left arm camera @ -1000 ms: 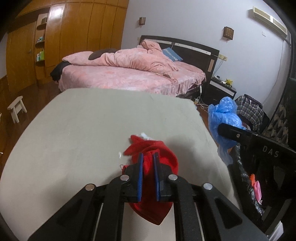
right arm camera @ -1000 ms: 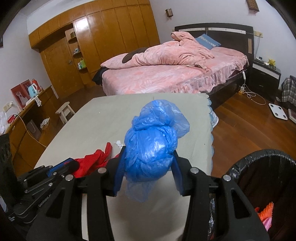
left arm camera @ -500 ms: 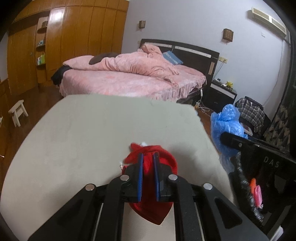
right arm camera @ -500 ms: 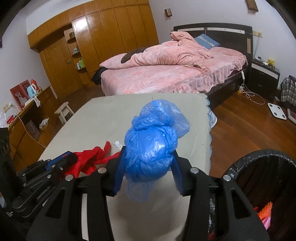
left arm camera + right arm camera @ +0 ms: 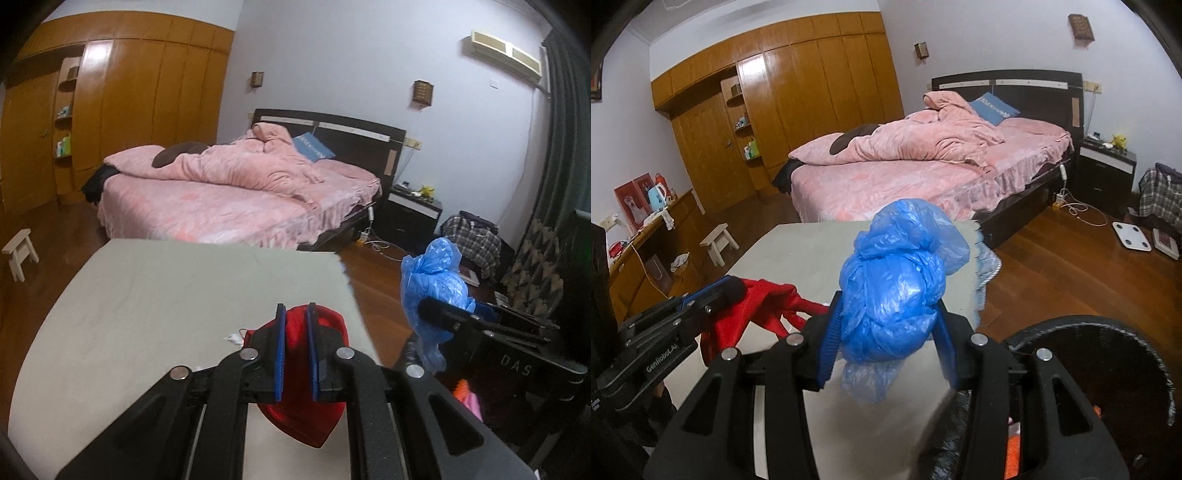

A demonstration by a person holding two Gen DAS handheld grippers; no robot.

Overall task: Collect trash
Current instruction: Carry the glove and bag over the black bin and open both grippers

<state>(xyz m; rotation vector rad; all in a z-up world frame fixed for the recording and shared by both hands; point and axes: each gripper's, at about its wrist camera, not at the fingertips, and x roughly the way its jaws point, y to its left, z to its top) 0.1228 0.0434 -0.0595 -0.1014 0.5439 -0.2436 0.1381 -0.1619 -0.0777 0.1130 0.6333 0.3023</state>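
Left gripper is clamping a red crumpled piece, pads pressed tight on it, the red piece hanging clear above the table. From the right wrist view the same red piece is trailing loose strips out of the left jaws.

Right gripper is gripping a blue plastic bag wad between its pads, jaws partway apart around the bulk; a loose tail is dangling below. The wad is sitting off the table's right edge, near the bin.

Black-lined trash bin is standing on the floor just beside the table. Something orange and pink is already lying inside; the rest is too dark to tell.

Progress, as judged: both pieces are lifted, neither is binned yet. A small white scrap is lying on the table, likely left to collect.
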